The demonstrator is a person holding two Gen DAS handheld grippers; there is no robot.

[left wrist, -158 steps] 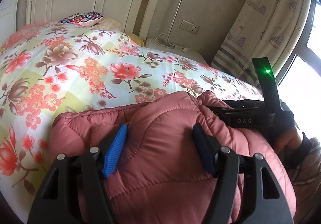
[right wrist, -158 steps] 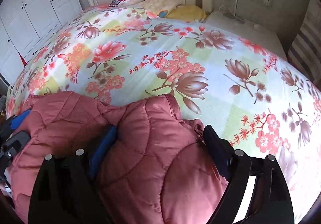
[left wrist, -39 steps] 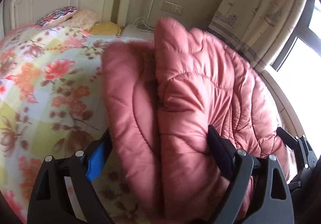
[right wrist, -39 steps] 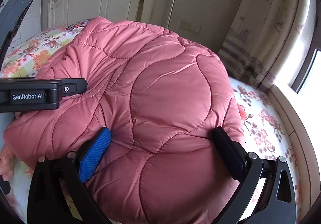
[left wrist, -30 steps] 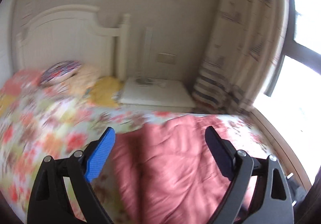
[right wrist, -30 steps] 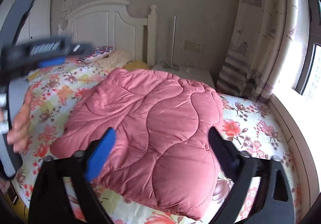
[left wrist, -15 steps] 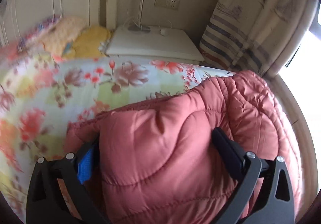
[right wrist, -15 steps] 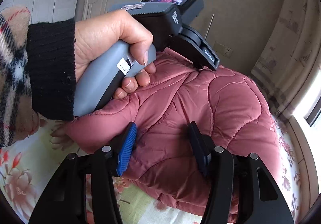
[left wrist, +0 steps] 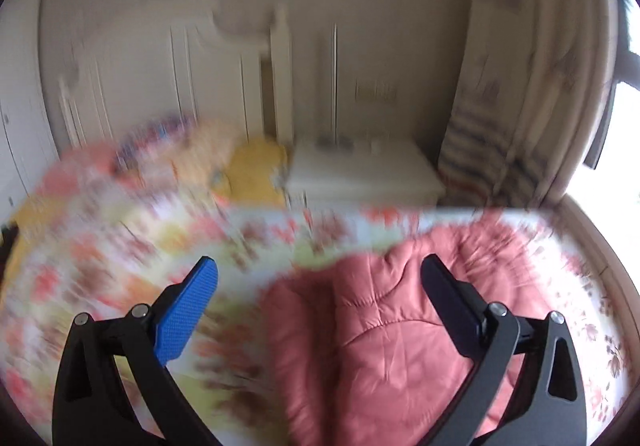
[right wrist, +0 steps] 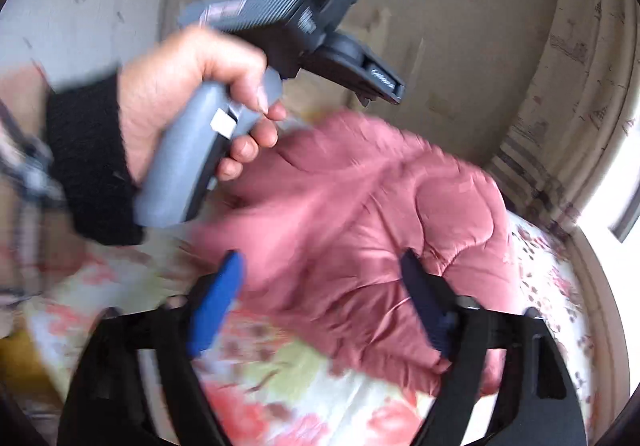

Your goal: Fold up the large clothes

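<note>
The pink quilted jacket (left wrist: 400, 330) lies folded in a bundle on the floral bed cover (left wrist: 100, 278). My left gripper (left wrist: 320, 286) hovers above its left edge, jaws wide open and holding nothing; that view is smeared by motion. In the right wrist view the jacket (right wrist: 360, 214) spreads out ahead of my right gripper (right wrist: 320, 286). Its jaws are opening, the jacket's near edge sits between the pads, and neither pad presses on it. A hand (right wrist: 192, 86) in a black cuff grips the left gripper's grey handle (right wrist: 188, 174) above the jacket's left side.
A white nightstand (left wrist: 360, 178) stands past the bed's far edge, beside the white headboard (left wrist: 240, 78). Pillows (left wrist: 240, 162) lie at the head of the bed. A striped curtain (left wrist: 520, 118) and a bright window close off the right side.
The left gripper has drawn back off the jacket fold it was straddling and now hangs free. The right jaws have spread away from the fold they pinched. The hand with the left gripper rose.
</note>
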